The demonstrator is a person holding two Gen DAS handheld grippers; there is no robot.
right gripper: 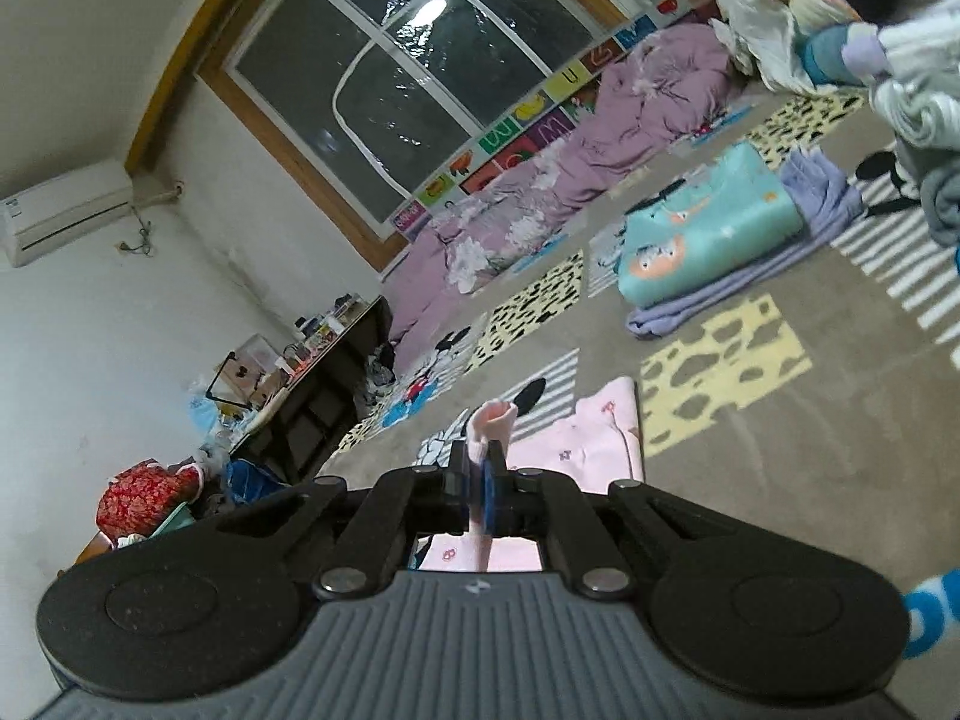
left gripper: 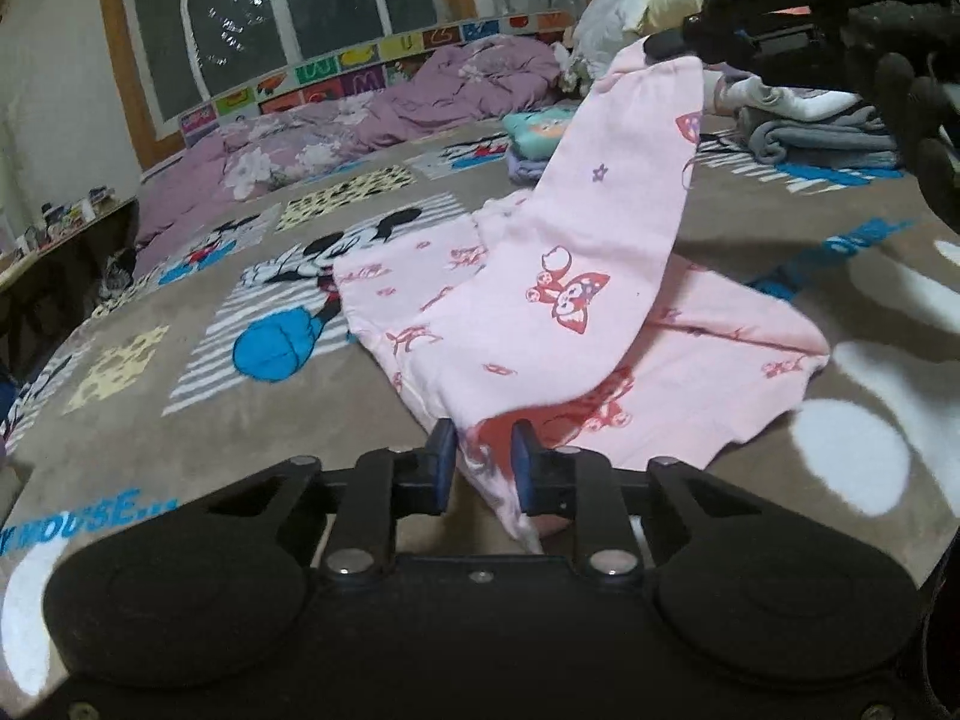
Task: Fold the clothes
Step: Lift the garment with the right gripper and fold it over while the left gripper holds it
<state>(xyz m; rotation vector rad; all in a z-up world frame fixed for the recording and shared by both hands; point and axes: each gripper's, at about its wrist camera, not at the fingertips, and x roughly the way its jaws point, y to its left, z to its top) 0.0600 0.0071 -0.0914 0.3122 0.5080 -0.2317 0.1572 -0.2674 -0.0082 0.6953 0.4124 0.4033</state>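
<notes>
Pink printed garment (left gripper: pixel 558 300) on bed blanket (left gripper: pixel 180 420); L tongs (left gripper: pixel 483 456) clamp near hem, R tongs (right gripper: pixel 478 480) pinch far corner, raised.

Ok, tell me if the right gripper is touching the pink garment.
Touching: the right wrist view shows the right gripper shut on a fold of the pink garment.

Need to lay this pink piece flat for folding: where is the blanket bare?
Bare blanket lies left of the pink garment, toward the purple duvet. Crowded far right: teal folded stack, grey folded pile.
</notes>
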